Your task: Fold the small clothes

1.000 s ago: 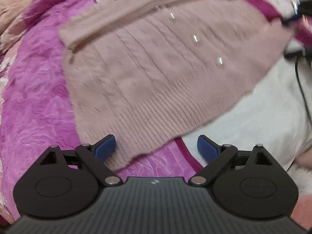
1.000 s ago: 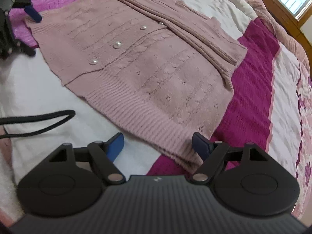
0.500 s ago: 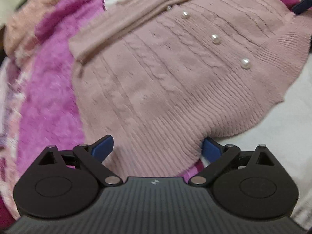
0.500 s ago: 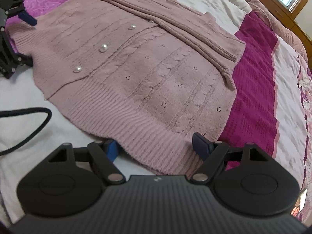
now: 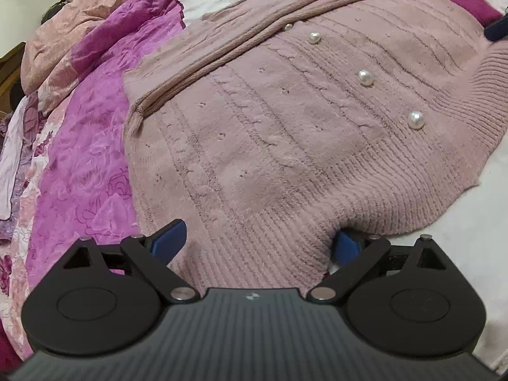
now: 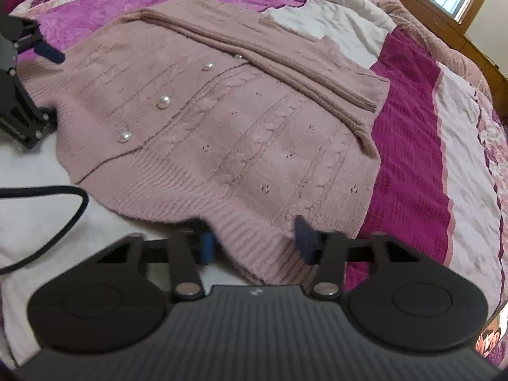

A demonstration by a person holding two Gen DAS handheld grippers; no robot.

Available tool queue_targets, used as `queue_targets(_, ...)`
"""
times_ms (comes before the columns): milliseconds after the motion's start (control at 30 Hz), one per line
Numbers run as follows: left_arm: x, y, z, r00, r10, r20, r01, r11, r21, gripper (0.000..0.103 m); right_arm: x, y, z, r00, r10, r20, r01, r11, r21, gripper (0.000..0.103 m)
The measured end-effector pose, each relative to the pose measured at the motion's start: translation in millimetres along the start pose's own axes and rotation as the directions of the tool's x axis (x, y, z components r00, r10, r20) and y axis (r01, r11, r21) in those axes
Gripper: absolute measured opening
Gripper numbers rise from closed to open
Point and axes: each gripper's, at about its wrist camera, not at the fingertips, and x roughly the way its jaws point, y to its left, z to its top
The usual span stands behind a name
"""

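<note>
The pink knit cardigan (image 5: 285, 146) lies flat on the bed (image 6: 419, 133), sleeves folded across its chest, and both grippers are taking hold of the ribbed hem. The left gripper (image 5: 257, 243) has its fingers apart around the hem; the right gripper (image 6: 254, 241) has just been closing, hem between its fingers, not visibly clamped. Next, I judge, both must pinch and lift together, clear of the black cable (image 6: 68, 214) nearby.
</note>
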Motion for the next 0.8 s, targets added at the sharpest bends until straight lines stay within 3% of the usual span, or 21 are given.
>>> queue_targets(67, -1, 1, 0, 1.0, -0.004, 0.013, 0.004, 1.0, -0.009, 0.092, 0, -2, 1, 1.0, -0.008, 0.004, 0.008, 1.0, 0.018, 0.021)
queue_targets(133, -3, 0, -2, 1.0, -0.015, 0.028, 0.015, 1.0, -0.019, 0.083, 1, -5, 3, 1.0, -0.015, 0.012, 0.014, 0.999, 0.038, 0.021)
queue_targets(200, -5, -1, -3, 0.999, -0.021, 0.037, 0.022, 0.999, -0.031, 0.066, -1, -8, 5, 1.0, -0.013, 0.026, 0.012, 0.998, 0.062, 0.016)
queue_targets(267, -5, 1, -2, 0.999, -0.036, 0.039, 0.038, 0.998, -0.052, 0.059, -2, -11, 6, 0.999, -0.012, 0.038, 0.009, 0.996, 0.09, 0.016)
queue_targets(633, 0, 2, -1, 0.999, -0.04, 0.033, 0.042, 0.997, -0.064, 0.058, -7, -14, 15, 0.995, -0.045, 0.089, 0.032, 0.989, 0.145, 0.013)
queue_targets(800, -5, 2, -2, 0.997, -0.048, 0.062, 0.051, 0.997, -0.058, 0.031, -7, -13, 14, 0.995, -0.047, 0.088, 0.033, 0.988, 0.148, 0.013)
